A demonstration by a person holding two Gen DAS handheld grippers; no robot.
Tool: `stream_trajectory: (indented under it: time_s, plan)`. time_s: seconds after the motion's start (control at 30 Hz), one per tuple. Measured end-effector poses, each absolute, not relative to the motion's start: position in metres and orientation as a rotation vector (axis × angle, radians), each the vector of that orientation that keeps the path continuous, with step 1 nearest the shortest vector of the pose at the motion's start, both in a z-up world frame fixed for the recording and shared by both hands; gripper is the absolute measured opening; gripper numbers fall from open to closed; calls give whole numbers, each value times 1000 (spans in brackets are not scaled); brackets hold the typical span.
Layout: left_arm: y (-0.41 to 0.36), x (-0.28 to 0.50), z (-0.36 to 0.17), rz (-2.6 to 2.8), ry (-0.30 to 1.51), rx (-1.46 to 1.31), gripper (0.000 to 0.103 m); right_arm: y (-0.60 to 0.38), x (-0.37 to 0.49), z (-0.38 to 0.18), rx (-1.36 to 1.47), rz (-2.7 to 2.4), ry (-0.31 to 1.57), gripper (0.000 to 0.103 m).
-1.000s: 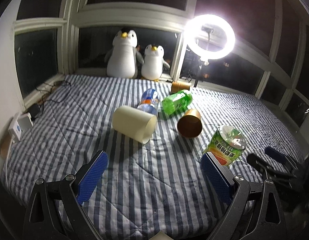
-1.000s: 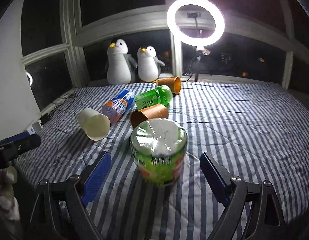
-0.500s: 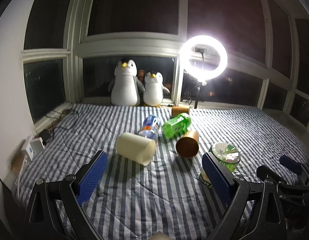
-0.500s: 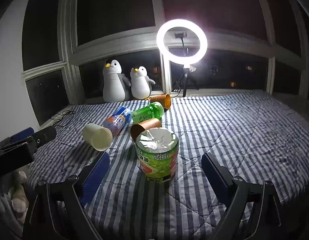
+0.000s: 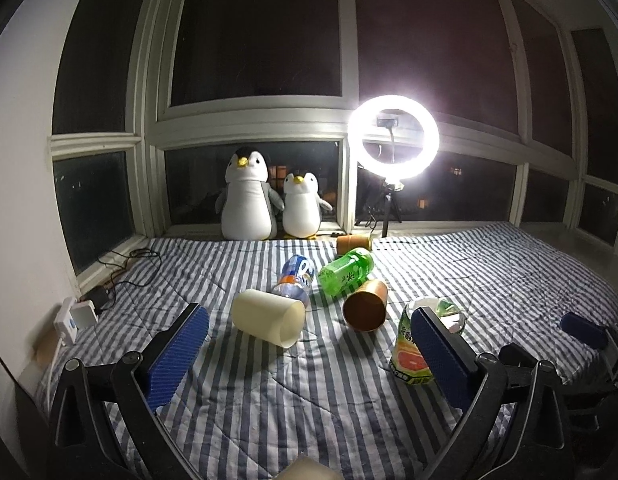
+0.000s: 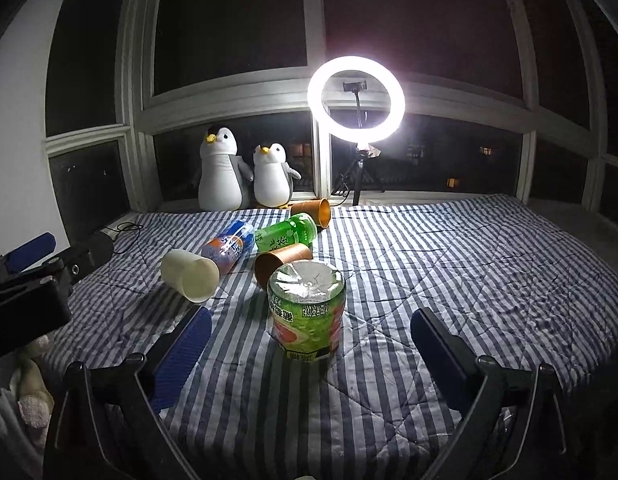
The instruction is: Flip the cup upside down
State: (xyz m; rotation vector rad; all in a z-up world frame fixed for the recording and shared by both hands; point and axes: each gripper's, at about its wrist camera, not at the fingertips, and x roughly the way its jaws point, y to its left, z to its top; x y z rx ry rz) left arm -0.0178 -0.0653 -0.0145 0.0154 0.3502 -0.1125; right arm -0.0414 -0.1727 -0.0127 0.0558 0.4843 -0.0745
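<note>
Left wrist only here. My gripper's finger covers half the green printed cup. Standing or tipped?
Observer: Standing. The right wrist view shows the whole green printed cup, alone on the striped quilt.
Operator: Right gripper state?
Observer: The right gripper is wide open, both pads clear of the cup.
Operator: Far brown cup, mouth direction?
Observer: The far brown paper cup lies on its side, mouth toward the ring light stand.
</note>
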Motion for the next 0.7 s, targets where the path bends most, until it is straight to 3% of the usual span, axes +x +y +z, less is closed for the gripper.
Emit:
stream_trajectory:
  time_s: [0.7]
  plan:
    - [-66, -29, -4, -92, 316, 17, 102, -175, -51, -6, 60, -93, 440, 100]
